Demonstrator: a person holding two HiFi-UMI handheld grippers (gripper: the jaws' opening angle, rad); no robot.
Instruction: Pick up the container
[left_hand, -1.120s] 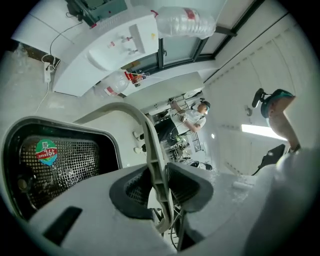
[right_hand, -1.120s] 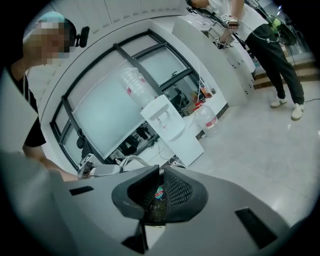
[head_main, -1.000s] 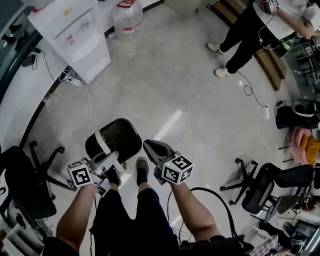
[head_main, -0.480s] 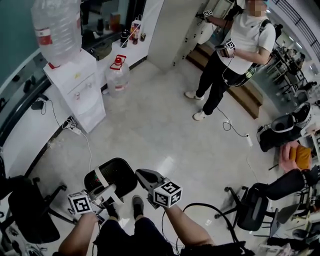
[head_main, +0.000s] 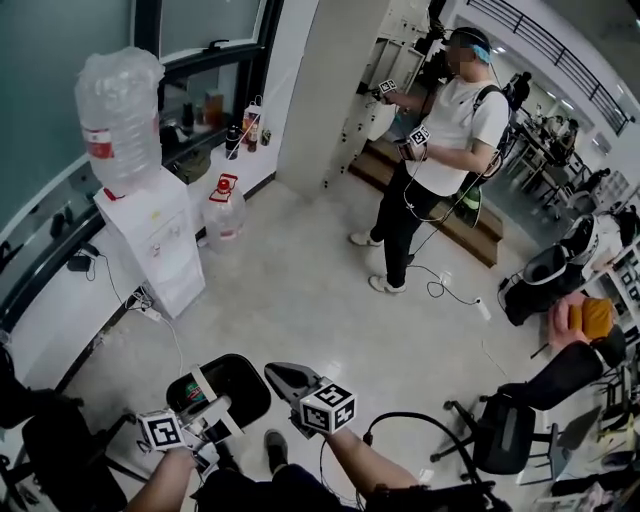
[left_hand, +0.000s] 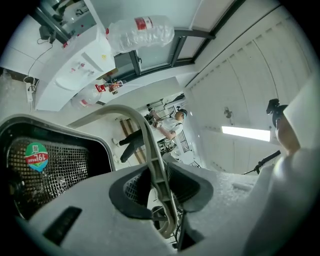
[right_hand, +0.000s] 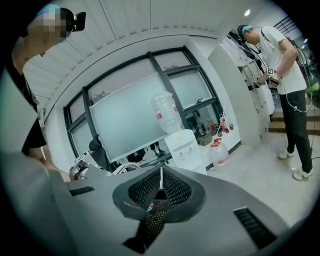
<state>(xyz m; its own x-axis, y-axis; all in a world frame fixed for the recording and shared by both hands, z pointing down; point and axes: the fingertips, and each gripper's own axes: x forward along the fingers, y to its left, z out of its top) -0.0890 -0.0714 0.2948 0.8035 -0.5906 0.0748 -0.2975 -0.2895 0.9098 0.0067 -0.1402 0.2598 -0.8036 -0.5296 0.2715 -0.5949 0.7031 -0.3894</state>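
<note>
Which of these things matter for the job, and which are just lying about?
In the job: black mesh container, left tongs, right tongs, both clamped on it.
Lying about: water dispenser, spare water bottle, office chair.

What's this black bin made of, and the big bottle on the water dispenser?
Bin: probably black-coated metal mesh with a matte finish, judging by the fine see-through grid. Its pale rim band looks like plastic. Bottle: likely clear plastic, translucent with ribbed, slightly crumpled walls.

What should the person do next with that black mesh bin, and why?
Probably raise the mesh bin slowly and level: the left gripper clamps its pale rim, but the right gripper pinches only thin mesh wall, which might slip or bend.
</note>
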